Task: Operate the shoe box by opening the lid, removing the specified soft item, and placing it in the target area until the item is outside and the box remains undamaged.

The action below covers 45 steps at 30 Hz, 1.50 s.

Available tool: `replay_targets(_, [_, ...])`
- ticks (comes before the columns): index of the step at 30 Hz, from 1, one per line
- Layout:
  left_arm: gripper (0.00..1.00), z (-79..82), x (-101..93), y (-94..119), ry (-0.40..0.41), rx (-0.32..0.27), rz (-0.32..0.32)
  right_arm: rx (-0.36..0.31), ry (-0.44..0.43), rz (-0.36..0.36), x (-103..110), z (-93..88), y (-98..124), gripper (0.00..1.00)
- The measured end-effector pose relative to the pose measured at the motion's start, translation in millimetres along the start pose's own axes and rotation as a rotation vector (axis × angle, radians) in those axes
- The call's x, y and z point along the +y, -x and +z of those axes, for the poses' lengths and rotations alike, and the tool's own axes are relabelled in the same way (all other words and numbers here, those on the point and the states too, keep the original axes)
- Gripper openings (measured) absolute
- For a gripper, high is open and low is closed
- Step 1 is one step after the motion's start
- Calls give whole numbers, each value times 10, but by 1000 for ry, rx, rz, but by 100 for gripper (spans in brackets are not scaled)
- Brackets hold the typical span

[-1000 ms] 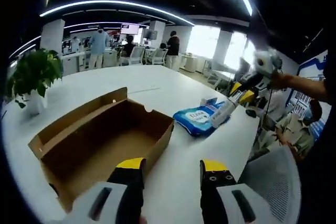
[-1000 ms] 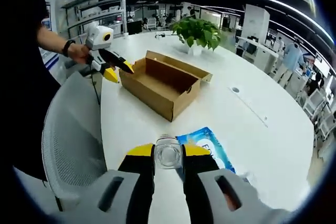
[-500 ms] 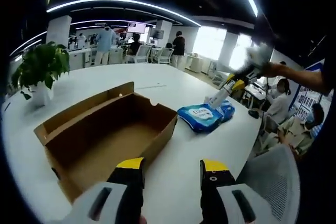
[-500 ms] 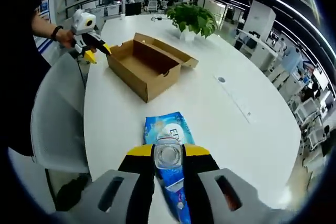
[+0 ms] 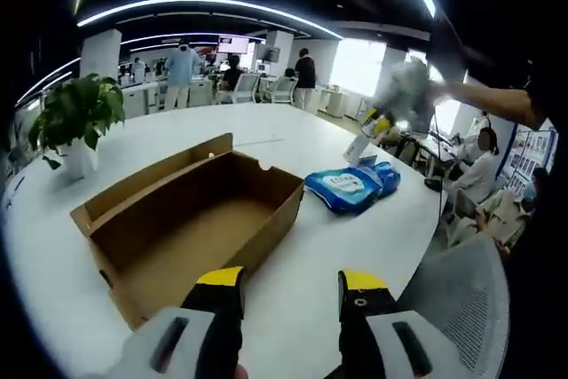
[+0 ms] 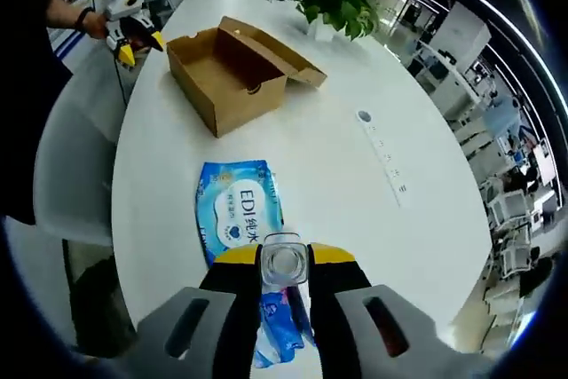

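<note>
Brown cardboard box (image 6: 232, 75) left open on the white table (image 6: 355, 184), blue wipes pack (image 6: 238, 210) laid beside it, left gripper (image 5: 290, 283) parted and empty near the box, right gripper (image 6: 284, 259) raised above the pack, jaws narrowly apart, nothing held.

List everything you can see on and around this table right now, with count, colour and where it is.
shoe box: one, brown cardboard, lid open, on the white table, nothing visible inside.
wipes pack: one, blue soft pack, lying flat on the table apart from the box, just ahead of the right gripper.
potted plant: one, green leaves in a white pot, on the table beyond the box.
power strip: one, white, set in the table surface.
mesh chair: one, grey, at the table edge.
left gripper: one, yellow-tipped, open, near the box.
right gripper: one, yellow-tipped, over the pack.
</note>
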<state>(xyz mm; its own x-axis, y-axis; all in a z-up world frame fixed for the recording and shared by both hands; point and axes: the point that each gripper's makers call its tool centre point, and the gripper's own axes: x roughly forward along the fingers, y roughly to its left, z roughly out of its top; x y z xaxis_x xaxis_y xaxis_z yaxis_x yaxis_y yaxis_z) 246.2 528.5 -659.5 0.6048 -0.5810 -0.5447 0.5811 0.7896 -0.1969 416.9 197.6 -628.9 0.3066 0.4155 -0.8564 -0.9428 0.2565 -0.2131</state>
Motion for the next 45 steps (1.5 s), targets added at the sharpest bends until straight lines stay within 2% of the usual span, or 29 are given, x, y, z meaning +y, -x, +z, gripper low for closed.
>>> replay_targets(8, [42, -63, 23, 110, 15, 2, 32, 54, 37, 17, -197, -122, -188, 17])
replay_targets(14, [42, -113, 53, 166, 22, 8, 49, 75, 49, 26, -245, -174, -312, 17])
replay_targets(26, [42, -150, 74, 195, 32, 17, 65, 137, 94, 56, -225, -331, -485, 17])
replay_targets(45, [40, -139, 45, 137, 51, 19, 54, 189, 86, 99, -206, -477, -548, 17])
